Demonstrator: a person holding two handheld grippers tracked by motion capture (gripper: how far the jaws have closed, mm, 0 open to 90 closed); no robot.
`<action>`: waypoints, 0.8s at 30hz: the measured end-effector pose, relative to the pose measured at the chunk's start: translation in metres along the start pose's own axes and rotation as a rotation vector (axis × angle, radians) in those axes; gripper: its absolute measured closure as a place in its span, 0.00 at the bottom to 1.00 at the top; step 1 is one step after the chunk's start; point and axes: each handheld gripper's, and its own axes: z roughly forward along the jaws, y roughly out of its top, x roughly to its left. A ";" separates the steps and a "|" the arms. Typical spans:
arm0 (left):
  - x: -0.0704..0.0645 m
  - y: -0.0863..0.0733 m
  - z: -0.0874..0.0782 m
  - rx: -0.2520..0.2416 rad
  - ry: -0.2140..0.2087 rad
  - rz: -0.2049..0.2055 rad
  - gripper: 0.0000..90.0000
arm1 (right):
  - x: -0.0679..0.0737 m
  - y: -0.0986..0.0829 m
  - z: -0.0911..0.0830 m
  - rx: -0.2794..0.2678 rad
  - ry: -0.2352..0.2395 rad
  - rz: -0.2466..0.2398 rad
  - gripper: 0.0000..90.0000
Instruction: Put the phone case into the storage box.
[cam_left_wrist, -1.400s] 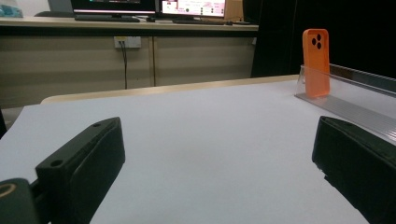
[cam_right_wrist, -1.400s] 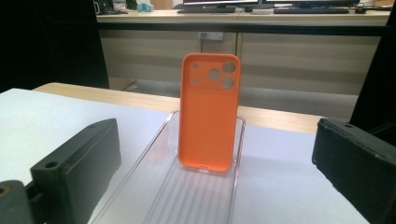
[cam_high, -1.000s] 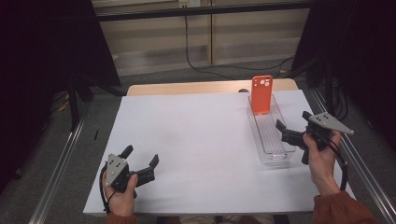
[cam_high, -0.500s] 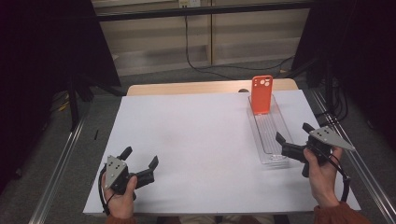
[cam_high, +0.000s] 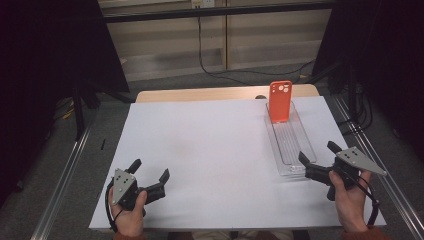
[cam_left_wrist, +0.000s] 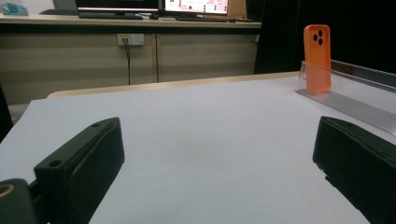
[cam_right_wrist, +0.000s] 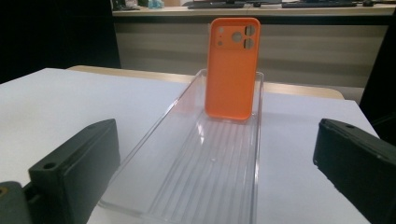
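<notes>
High view: your two hands rest at the near edge of a desk (cam_high: 210, 150) covered by a white sheet, each holding a hand-held gripper. Your left hand-held gripper (cam_high: 150, 176) sits near the front left corner, jaws spread wide with nothing between them, well apart from everything else on the sheet. Your right hand-held gripper (cam_high: 316, 159) lies at the front right, jaws likewise parted and empty, its tips at the near end of a long clear plastic tray (cam_high: 300, 150) that runs away from you along the right side of the desk. An orange phone case (cam_high: 279, 101) stands upright at the tray's far end, leaning against the end wall, its camera cutouts at the top. In the right gripper view the tray (cam_right_wrist: 159, 135) stretches between the two black jaws toward the case (cam_right_wrist: 232, 69). In the left gripper view the case (cam_left_wrist: 317, 58) shows far off to the right, beyond bare white sheet.
</notes>
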 end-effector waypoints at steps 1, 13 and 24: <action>0.000 0.000 0.000 0.000 0.001 0.000 0.02 | 0.000 -0.001 -0.002 -0.002 -0.003 0.001 0.00; -0.002 -0.002 -0.003 0.007 0.000 0.001 0.02 | -0.007 -0.018 -0.020 0.012 -0.010 0.019 0.00; -0.001 -0.003 -0.005 0.015 0.012 0.000 0.02 | -0.011 -0.035 -0.038 0.024 -0.039 0.013 0.00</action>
